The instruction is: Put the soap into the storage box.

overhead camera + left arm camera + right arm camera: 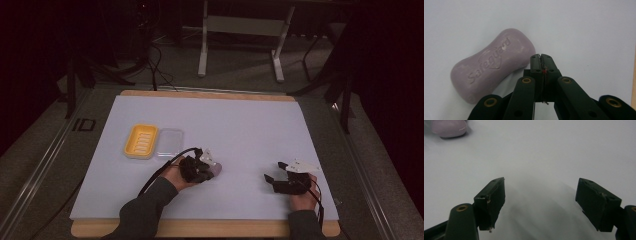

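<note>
A mauve bar of soap [492, 65] stamped "Safeguard" lies flat on the white table. My left gripper [541, 57] is shut with nothing between its jaws, its tips just beside the soap's right end. From above, the soap [218, 170] peeks out past the left gripper [202, 167], which a hand holds. My right gripper [540, 183] stands open over bare table, jaws wide apart, with the soap [449, 127] far off at the upper left. In the high view the right gripper [275, 171] sits at the front right, pointing left.
A yellow ribbed soap dish [141, 141] and a clear lid [169, 142] beside it lie on the white sheet [240, 120] at mid left. The table's wooden front edge [210, 227] runs under the forearms. A metal stand [240, 45] is on the floor beyond.
</note>
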Demonstrator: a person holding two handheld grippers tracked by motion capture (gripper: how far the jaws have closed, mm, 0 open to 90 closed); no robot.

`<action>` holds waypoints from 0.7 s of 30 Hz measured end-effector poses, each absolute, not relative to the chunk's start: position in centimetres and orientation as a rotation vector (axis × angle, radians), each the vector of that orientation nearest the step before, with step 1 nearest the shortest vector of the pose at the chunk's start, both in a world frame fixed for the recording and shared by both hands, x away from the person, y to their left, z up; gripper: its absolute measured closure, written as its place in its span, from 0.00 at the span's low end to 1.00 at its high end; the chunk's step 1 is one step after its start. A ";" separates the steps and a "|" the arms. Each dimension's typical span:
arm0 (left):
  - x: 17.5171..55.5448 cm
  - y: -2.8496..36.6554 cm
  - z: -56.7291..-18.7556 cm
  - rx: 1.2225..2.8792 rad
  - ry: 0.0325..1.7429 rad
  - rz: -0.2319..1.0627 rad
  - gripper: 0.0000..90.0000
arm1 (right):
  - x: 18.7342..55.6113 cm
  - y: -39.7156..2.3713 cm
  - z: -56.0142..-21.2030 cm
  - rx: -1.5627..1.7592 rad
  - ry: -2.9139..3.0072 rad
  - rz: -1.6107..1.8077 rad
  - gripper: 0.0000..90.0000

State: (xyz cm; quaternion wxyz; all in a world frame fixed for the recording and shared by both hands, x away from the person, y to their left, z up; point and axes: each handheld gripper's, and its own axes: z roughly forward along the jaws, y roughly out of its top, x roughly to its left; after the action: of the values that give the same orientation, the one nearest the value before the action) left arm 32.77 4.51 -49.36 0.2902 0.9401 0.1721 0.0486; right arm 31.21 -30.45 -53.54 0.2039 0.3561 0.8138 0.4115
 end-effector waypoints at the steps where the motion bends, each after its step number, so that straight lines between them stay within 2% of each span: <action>1: 32.8 4.4 -49.5 2.510 0.459 0.125 0.99 | 31.2 -30.4 -53.5 0.994 2.270 1.147 0.26; 21: 33.3 3.3 -51.1 2.591 0.462 0.120 0.98 | 31.2 -30.4 -53.6 0.991 2.277 1.146 0.26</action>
State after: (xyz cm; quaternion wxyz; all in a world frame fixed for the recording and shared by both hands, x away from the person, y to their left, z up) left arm 33.26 3.31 -51.11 0.2507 0.9520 0.1699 0.0440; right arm 31.21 -30.40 -53.56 0.2019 0.3550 0.8154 0.4104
